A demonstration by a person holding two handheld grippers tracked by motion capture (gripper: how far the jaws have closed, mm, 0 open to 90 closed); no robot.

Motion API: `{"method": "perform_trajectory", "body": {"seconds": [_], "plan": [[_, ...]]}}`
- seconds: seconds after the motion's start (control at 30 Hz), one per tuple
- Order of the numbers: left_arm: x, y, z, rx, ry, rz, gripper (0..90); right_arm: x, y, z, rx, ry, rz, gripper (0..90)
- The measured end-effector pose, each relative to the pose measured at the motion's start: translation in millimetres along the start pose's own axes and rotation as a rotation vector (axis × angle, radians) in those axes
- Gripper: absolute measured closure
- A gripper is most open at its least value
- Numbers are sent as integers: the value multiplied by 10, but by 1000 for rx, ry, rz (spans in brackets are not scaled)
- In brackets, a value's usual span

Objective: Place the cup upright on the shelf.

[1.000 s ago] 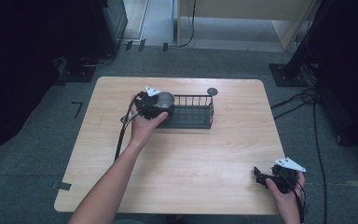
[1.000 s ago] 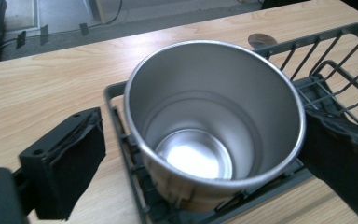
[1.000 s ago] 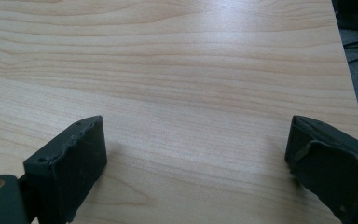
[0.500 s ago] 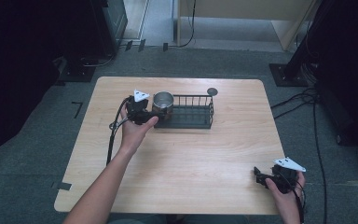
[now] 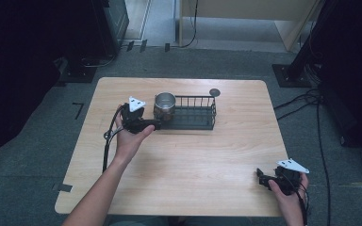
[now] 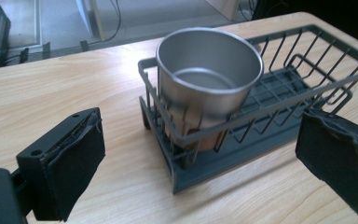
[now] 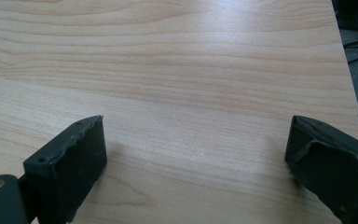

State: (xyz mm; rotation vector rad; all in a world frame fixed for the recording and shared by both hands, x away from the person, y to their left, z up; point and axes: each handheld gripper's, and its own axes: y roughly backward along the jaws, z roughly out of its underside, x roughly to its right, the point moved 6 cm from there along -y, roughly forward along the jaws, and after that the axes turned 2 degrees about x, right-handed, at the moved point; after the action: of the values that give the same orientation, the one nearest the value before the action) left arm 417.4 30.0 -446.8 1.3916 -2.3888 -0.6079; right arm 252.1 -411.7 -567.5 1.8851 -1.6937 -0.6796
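A shiny steel cup (image 6: 209,84) stands upright in the near end of a dark wire basket (image 6: 279,116) on the pale wooden surface (image 5: 193,155). The left claw (image 6: 200,172) gapes wide just short of it, empty. The right claw (image 7: 196,163), equally wide and empty, rests well apart.

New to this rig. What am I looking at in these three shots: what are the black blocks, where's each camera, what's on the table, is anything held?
There is no robot arm. A person holds a handheld two-jaw gripper in each hand. The high view comes from a fixed camera above the person's side of the wooden table: the left gripper is just beside the wire basket, and the right gripper sits near the table's near right corner.

The other two pictures come from cameras riding on the grippers. The black blocks rising from the bottom are each gripper's own padded jaws.

On the table, a metal cup stands upright in one end of the dark basket, and a small round dark object, too small to identify, lies behind the basket.

Nothing is held: both pairs of jaws stand wide apart with only table or basket between them.
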Motion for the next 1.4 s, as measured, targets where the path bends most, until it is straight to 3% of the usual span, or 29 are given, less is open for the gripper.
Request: {"method": "perform_trajectory", "body": {"seconds": [0.5,1.03,1.4], "plan": [[-106,163,371,-19,15,-16,19,-1,0,0,0,0,1,47],[-280,333,943,-66,46,-24,19,0,-1,0,0,-2,2,45],[-448,542,1321,-95,95,-36,19,2,-1,0,0,-2,3,45]]}}
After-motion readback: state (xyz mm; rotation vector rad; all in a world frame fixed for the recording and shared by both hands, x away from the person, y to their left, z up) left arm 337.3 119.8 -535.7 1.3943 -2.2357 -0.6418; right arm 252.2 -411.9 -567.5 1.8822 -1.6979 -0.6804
